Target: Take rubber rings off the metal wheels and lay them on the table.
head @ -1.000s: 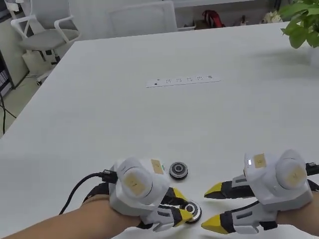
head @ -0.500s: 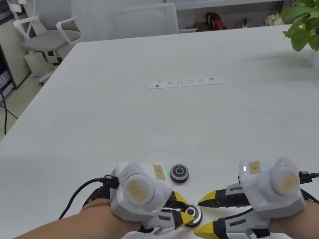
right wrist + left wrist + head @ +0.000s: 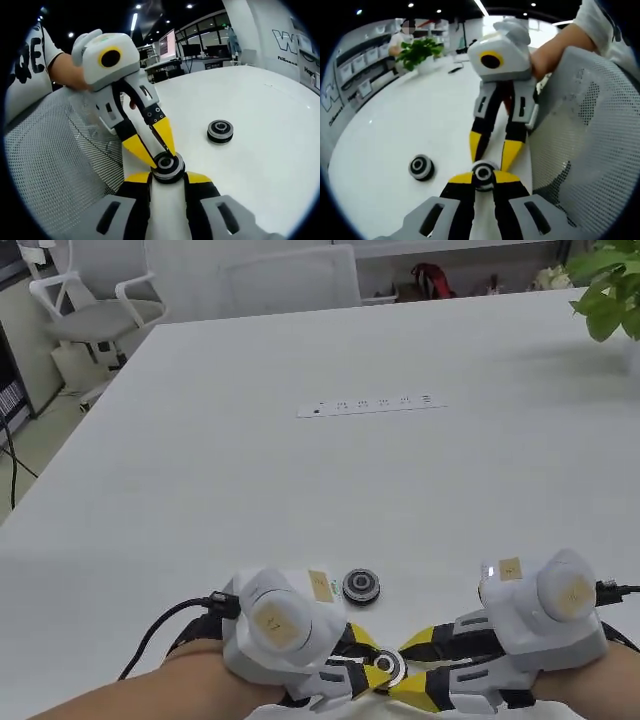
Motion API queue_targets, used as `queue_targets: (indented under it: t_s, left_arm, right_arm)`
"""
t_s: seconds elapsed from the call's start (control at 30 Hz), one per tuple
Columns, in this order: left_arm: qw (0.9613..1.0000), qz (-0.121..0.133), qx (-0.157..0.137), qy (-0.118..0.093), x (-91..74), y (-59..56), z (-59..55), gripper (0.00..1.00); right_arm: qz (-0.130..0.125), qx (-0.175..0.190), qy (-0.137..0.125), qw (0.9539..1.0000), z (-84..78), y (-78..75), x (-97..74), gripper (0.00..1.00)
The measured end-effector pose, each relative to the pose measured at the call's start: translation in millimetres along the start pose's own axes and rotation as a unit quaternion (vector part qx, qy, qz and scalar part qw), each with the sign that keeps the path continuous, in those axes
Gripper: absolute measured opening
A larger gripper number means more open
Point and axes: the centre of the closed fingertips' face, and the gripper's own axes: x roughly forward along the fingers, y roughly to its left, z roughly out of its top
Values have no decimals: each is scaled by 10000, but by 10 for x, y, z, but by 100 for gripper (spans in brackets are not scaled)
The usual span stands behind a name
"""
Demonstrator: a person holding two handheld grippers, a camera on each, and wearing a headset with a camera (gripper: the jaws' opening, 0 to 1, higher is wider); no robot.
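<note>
The left tongs (image 3: 372, 673) and right tongs (image 3: 408, 680) match: rounded white housings with tan square stickers, black shanks, yellow tips. A black cable (image 3: 172, 612) leaves the left one. The short-sleeved shirt (image 3: 30, 65) is white (dark lettering, perhaps "QE").

Bright overhead light, sharp, fisheye edges

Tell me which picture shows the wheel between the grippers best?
The right gripper view: the wheel sits close and big, top and side clear. The left gripper view shows it smaller, face-on. The head view shows it tiny and partly hidden.
</note>
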Motion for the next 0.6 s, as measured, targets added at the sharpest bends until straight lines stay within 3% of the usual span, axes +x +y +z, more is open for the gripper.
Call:
queue_targets:
  t_s: [0.6]
  left_arm:
    - [10000, -2, -16, -30, 9, 1, 6, 14]
  right_arm:
    - [-59, -206, 61, 9998, -30, 2, -49, 15]
